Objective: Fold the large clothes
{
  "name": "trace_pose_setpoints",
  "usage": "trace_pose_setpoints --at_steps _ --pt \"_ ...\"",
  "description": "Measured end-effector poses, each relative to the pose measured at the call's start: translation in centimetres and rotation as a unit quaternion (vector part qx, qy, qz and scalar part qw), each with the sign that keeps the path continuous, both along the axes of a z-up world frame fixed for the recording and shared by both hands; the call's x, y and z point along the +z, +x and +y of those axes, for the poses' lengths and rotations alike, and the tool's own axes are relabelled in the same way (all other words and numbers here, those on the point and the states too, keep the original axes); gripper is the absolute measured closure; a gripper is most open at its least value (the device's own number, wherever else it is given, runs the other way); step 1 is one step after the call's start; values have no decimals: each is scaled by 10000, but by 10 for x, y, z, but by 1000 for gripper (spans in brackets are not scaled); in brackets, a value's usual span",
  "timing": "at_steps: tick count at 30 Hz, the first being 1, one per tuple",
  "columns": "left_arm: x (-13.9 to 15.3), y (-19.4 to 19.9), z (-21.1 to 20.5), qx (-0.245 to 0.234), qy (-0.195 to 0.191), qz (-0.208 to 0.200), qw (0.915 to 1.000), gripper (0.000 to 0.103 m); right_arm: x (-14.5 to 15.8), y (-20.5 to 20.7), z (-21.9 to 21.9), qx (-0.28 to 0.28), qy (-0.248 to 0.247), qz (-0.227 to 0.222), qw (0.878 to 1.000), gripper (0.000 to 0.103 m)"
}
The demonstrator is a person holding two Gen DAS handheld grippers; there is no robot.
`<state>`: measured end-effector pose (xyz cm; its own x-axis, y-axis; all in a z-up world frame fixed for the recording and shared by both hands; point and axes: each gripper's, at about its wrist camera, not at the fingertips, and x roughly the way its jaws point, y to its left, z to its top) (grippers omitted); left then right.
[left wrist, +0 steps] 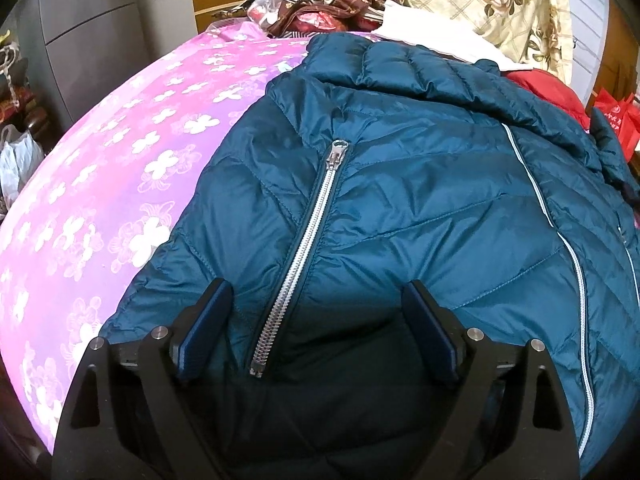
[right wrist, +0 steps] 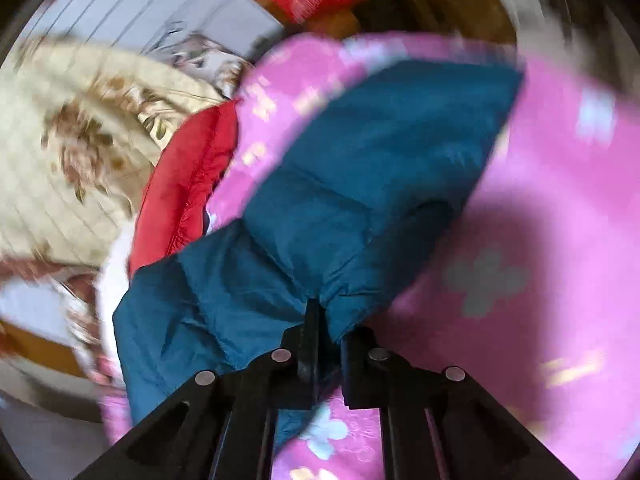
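- Pink flowered bed (left wrist: 120, 184): teal jacket (left wrist: 400, 200) spread flat, unfolded.
- Left gripper (left wrist: 316, 332): jaws wide, empty.
- Right gripper (right wrist: 328, 320): jaws pinched on the jacket's sleeve (right wrist: 360, 184); folding is barely begun.

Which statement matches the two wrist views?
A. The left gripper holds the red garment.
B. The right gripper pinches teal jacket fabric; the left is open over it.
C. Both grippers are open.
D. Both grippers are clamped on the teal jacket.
B: the right gripper pinches the teal jacket, while the left gripper is open astride its zipper.
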<state>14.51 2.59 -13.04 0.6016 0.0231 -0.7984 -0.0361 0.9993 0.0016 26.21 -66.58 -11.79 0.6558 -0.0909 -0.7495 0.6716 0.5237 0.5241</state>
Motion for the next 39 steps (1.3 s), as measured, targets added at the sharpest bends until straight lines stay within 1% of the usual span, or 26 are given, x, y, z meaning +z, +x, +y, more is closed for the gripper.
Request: trace_pose_setpoints --at_steps 1,3,5,6,8,9,10,11,14,16,17,18,19,20,21,23,24,26,27,29,31,33,34,37,38,39 --pt "0 0 1 -1 -22 0 10000 15 13 1 6 58 -252 56 9996 96" --pt "0 0 2 -4 -63 2 10000 15 62 7 35 345 -949 -24 9949 96" --pt "0 0 2 -5 -65 1 10000 15 105 13 66 655 -1333 -269 9885 96" --pt "0 0 2 -5 -70 0 10000 15 118 15 78 776 -1426 -365 9861 96" --pt "0 0 3 -6 -106 -2 9999 15 160 26 130 1304 -1740 -668 9738 96" --pt "0 0 3 -7 -121 -1 9999 15 170 31 148 1487 -1831 -737 9690 96" --pt "0 0 3 -10 -139 1 9999 15 186 39 185 1875 -1989 -861 9581 96" --pt "0 0 4 -11 -154 2 9999 15 192 44 211 2144 -2038 -929 9507 96" --pt "1 0 5 -19 -220 3 9998 14 190 62 303 3131 -1988 -975 9235 96" --pt "1 0 6 -21 -261 2 9997 14 165 75 363 3645 -2029 -743 9058 96" --pt "1 -1 6 -19 -274 2 9996 14 151 79 382 3806 -1999 -609 9008 95" --pt "1 -1 7 -20 -279 2 9996 14 128 85 403 3966 -1903 -381 8972 94" --pt "1 -1 7 -21 -282 2 9996 14 115 89 412 4011 -1820 -239 8975 91" --pt "1 -1 7 -22 -284 1 9996 14 86 94 422 4036 -1567 20 9014 88" --pt "1 -1 7 -23 -291 1 9996 14 64 93 424 4031 -1270 159 9061 86" --pt "1 -1 7 -25 -309 2 9995 14 29 87 421 3965 -647 327 9152 74" --pt "1 -1 7 -27 -319 2 9995 14 18 80 418 3926 -483 337 9178 66" --pt "1 -1 7 -32 -331 2 9994 13 12 67 417 3894 -409 256 9198 61" --pt "1 -2 7 -33 -330 3 9994 13 13 56 416 3920 -469 226 9185 57" --pt "1 -1 7 -34 -320 7 9995 13 22 33 416 4032 -670 158 9125 57" --pt "1 -1 7 -36 -310 11 9995 13 39 6 410 4207 -921 56 9025 57" --pt "1 -1 7 -37 -312 11 9995 13 59 -15 397 4166 -1184 -75 9013 57" --pt "1 -1 7 -37 -311 12 9995 13 71 -26 387 4065 -1361 -165 9033 57" --pt "1 -2 7 -37 -313 11 9995 12 101 -41 344 3480 -1752 -326 9204 57" --pt "1 -2 7 -36 -310 11 9995 12 106 -35 326 3175 -1930 -170 9282 57" --pt "1 -2 6 -37 -310 11 9995 12 106 -30 316 3028 -2017 -58 9314 57"
